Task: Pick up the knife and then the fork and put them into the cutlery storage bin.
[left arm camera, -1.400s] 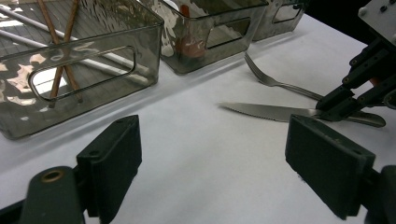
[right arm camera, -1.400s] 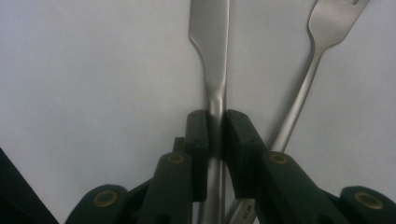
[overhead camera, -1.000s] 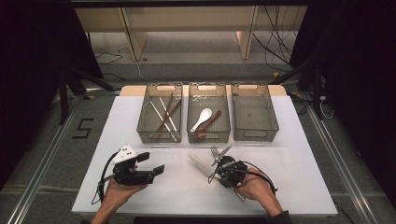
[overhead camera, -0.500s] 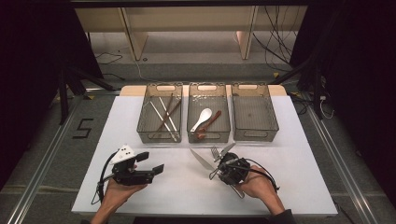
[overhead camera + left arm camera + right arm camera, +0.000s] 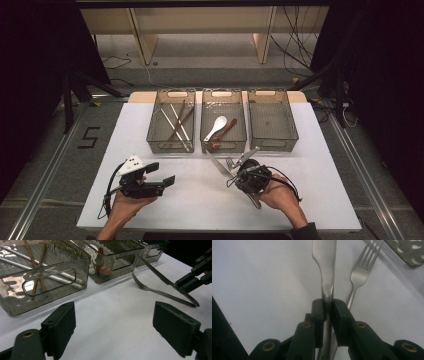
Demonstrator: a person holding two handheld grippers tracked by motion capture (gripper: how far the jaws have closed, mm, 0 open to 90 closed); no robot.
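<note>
My right gripper is shut on a silver table knife, whose blade points up-left toward the trays, just above the white table. A silver fork lies on the table right beside the knife, tines toward the trays. In the left gripper view the knife and fork meet at the right gripper. My left gripper rests at the table's front left, open, with nothing between its jaws.
Three smoky clear trays stand in a row at the back. The left tray holds several chopsticks. The middle tray holds a white spoon and a brown spoon. The right tray holds nothing.
My right gripper has shifted slightly toward the trays with the knife still in it. The left gripper and the fork have stayed put.
</note>
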